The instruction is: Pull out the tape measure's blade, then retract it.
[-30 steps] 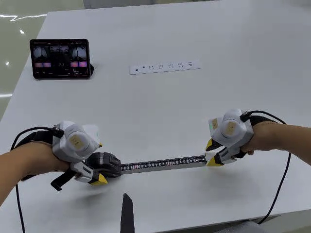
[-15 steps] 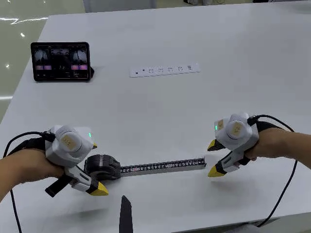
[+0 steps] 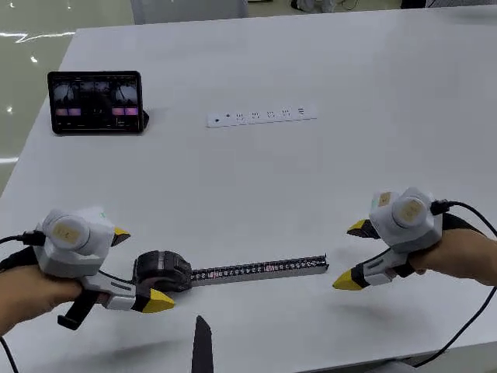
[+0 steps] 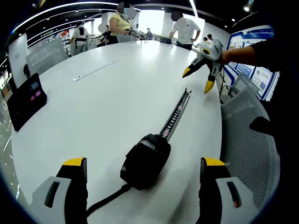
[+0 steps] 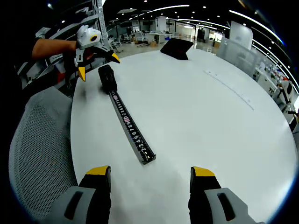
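- The tape measure (image 3: 161,271) lay on the white surface (image 3: 311,171) near its front edge, with its black case at the person's left.
- The blade (image 3: 260,270) was out and lying flat. Its long axis ran left to right along the front edge, from the case to the hook end (image 3: 324,263) on the right.
- The left hand-held gripper (image 3: 140,266) had its jaws spread wide and gripped nothing.
- In the left gripper view the case sat between the two yellow tips, straight ahead and close, with a gap on both sides.
- In that view the blade ran away from this hand-held gripper, in line with the way it pointed.
- The right hand-held gripper (image 3: 351,255) was also wide open and empty. It was just past the hook end, near it but not touching.
- In the right gripper view the hook end lay ahead, left of centre, and the blade ran off towards the case on the far side.
- The left hand-held gripper was nearer the case, and the right was nearer the hook end.
- My read was that the pull-out looked done and the retract was still to do.
- The next move probably turned on the left jaws closing across the case, square to the blade's axis.
- I could not make out any lock button.
- A tablet (image 3: 95,102) and a power strip (image 3: 261,116) sat further back, well apart from the work.
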A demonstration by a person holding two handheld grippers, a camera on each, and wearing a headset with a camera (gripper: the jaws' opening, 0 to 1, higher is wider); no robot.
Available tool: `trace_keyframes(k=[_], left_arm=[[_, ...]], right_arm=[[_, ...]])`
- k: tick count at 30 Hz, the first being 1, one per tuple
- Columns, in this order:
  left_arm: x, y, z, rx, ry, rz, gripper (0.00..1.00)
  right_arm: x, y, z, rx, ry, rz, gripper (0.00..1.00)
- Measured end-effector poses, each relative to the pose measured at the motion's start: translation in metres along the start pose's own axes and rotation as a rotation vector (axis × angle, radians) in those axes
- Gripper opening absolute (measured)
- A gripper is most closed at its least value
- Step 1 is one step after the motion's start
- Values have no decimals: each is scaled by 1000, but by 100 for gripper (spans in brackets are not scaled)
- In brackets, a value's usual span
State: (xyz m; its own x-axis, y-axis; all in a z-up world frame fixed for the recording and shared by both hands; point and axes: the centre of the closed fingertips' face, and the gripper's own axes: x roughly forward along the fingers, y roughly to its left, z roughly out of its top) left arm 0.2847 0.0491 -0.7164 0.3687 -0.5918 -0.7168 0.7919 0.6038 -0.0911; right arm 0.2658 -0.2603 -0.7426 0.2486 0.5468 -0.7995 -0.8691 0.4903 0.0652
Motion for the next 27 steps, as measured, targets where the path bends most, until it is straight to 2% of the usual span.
trace_keyframes(k=[1,4,7,8,11,13,14,17,21,24,27], left_arm=[[-2,1,1,-6,-25,11,99],[-8,5,-4,-37,-56,57,99],[-11,6,-18,-103,-48,76,99],[-12,6,-19,-105,-61,84,99],[-19,10,-18,-120,-125,123,99],[-26,19,-15,-103,-167,195,99],[-29,18,-11,-87,-200,197,99],[-30,13,-16,-125,-186,184,99],[-33,12,-21,-111,-185,204,99],[-35,11,-24,-137,-185,198,99],[-37,12,-27,-152,-192,207,99]], right_arm=[[-3,0,-1,7,-10,-7,67],[-9,-2,-3,41,-42,-37,70],[-15,-2,-4,63,-78,-52,77],[-17,-3,-6,68,-86,-63,80],[-22,-3,-12,97,-110,-83,86],[-26,3,-12,149,-139,-73,89],[-29,1,-15,172,-153,-75,93],[-35,2,-20,168,-163,-103,99],[-39,3,-28,167,-170,-129,99],[-42,5,-34,183,-171,-126,99],[-42,9,-42,187,-148,-123,99]])
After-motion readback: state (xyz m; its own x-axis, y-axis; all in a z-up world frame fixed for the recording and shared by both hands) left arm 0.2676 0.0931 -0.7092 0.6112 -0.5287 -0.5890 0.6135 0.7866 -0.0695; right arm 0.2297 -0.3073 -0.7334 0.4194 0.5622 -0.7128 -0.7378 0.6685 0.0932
